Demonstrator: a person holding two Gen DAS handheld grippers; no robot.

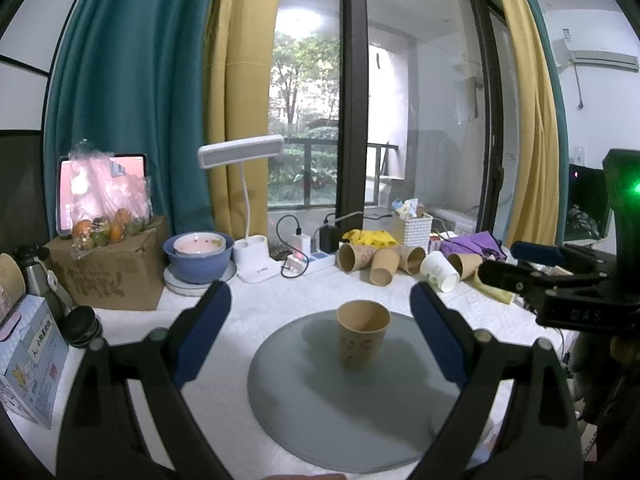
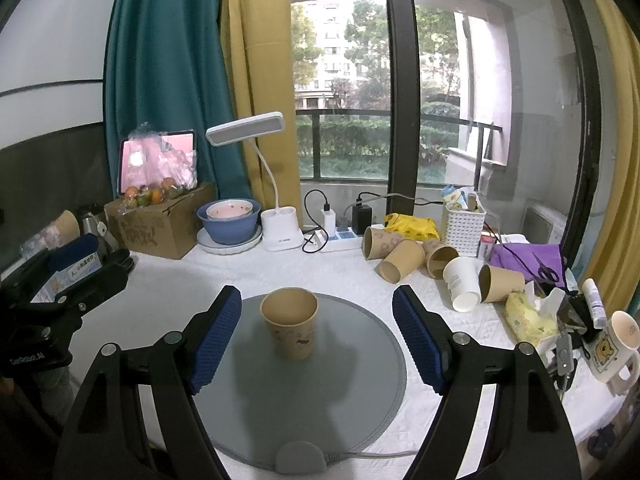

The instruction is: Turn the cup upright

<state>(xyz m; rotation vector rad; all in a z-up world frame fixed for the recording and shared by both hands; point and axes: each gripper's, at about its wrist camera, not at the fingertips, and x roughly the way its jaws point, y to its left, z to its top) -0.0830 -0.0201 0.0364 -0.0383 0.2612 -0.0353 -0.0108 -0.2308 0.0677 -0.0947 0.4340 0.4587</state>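
A brown paper cup [image 1: 362, 338] stands upright, mouth up, on a round grey mat [image 1: 320, 396]. It also shows in the right wrist view [image 2: 291, 322] on the same mat [image 2: 320, 392]. My left gripper [image 1: 320, 312] is open and empty, its blue pads well apart, the cup just beyond them. My right gripper [image 2: 316, 320] is open and empty too, with the cup between and slightly ahead of its pads. The right gripper shows at the right edge of the left wrist view [image 1: 560, 280].
Several paper cups [image 2: 424, 260] lie on their sides behind the mat. A desk lamp [image 2: 276, 220], stacked bowls [image 2: 230, 220], a cardboard box [image 2: 160, 220], a power strip [image 2: 336, 236], a white basket [image 2: 464, 224] and a bear mug [image 2: 616, 344] crowd the table's edges.
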